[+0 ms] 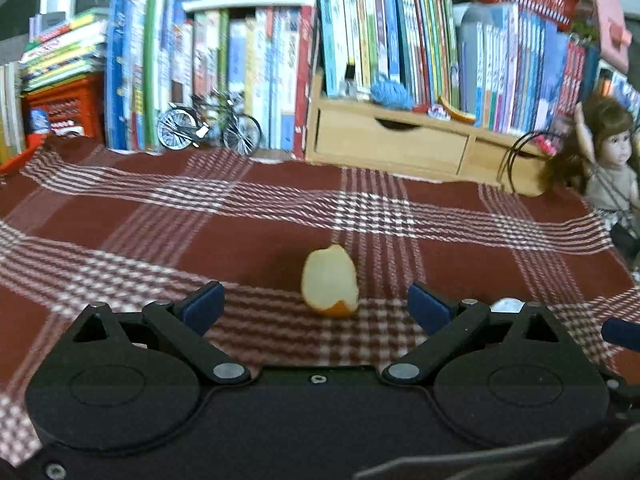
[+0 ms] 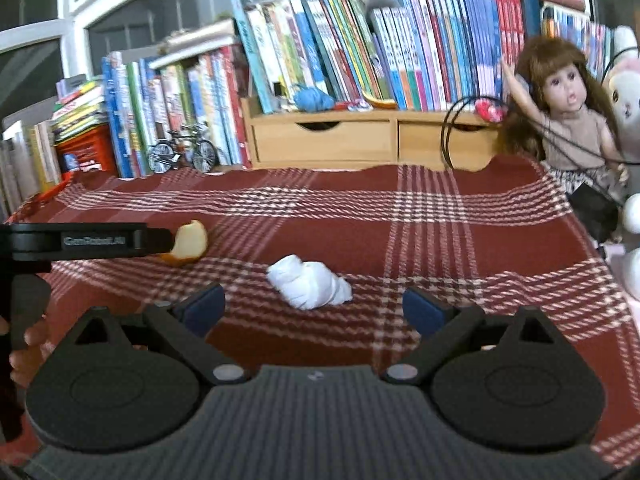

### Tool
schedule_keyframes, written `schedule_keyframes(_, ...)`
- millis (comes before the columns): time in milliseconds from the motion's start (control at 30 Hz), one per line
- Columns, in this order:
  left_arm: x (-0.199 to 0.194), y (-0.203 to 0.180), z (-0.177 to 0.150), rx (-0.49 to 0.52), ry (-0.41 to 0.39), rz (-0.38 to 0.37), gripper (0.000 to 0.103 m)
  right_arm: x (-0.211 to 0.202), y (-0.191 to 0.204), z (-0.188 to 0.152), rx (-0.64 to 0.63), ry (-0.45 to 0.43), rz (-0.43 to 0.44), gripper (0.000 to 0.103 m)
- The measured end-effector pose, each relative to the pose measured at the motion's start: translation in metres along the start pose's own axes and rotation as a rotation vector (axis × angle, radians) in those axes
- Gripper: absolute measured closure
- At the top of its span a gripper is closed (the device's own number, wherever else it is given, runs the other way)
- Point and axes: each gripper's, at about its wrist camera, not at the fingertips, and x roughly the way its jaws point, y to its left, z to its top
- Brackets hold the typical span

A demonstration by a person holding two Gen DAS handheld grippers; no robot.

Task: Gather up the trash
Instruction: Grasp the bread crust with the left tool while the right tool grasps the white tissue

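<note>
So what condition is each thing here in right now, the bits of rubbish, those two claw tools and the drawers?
Left gripper: open, empty, facing the peel.
Right gripper: open, empty, facing the tissue.
Orange peel: curled, lying loose on the plaid cloth.
Crumpled tissue: wadded up, lying loose on the cloth.
Wooden drawers: both shut.
Doll: sitting upright, one arm raised.

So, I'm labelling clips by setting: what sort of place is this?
Probably a home, likely a child's desk: rows of children's books, a doll, and a plaid tablecloth.
</note>
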Motion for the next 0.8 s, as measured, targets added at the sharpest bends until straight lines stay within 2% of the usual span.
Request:
schedule_keyframes(133,0.038,-0.01,0.003,-0.012,0.061,0.064,0.005,0.026,-0.004,0.005,0.02,0.031,-0.005,0.004)
schedule_keyframes(267,0.06,-0.009,-0.002,-0.044,0.084,0.08,0.009,0.047,-0.003,0.008,0.026,0.072,-0.007,0.004)
schedule_keyframes(333,0.06,-0.009,-0.004,-0.02,0.053,0.086,0.027,0.055,-0.002,0.01,0.019,0.095,0.003,0.009)
schedule_keyframes(400,0.058,-0.011,-0.006,0.012,0.035,0.08,0.055,0.061,0.002,0.01,0.006,0.121,0.013,0.018)
schedule_keyframes(433,0.057,-0.011,-0.006,0.015,0.033,0.067,0.063,0.062,0.004,0.009,0.001,0.125,0.018,0.025)
schedule_keyframes(467,0.052,-0.01,-0.005,0.014,0.032,0.062,0.065,0.062,0.006,0.009,-0.005,0.126,0.02,0.03)
schedule_keyframes(533,0.049,-0.008,-0.004,0.005,0.037,0.05,0.066,0.061,0.009,0.009,-0.009,0.122,0.024,0.056)
schedule_keyframes(567,0.046,-0.006,-0.005,0.003,0.035,0.044,0.067,0.06,0.01,0.009,-0.008,0.118,0.023,0.061)
schedule_keyframes(800,0.014,0.006,-0.007,-0.009,0.021,0.01,0.067,0.039,0.015,0.009,0.004,0.07,0.058,0.064)
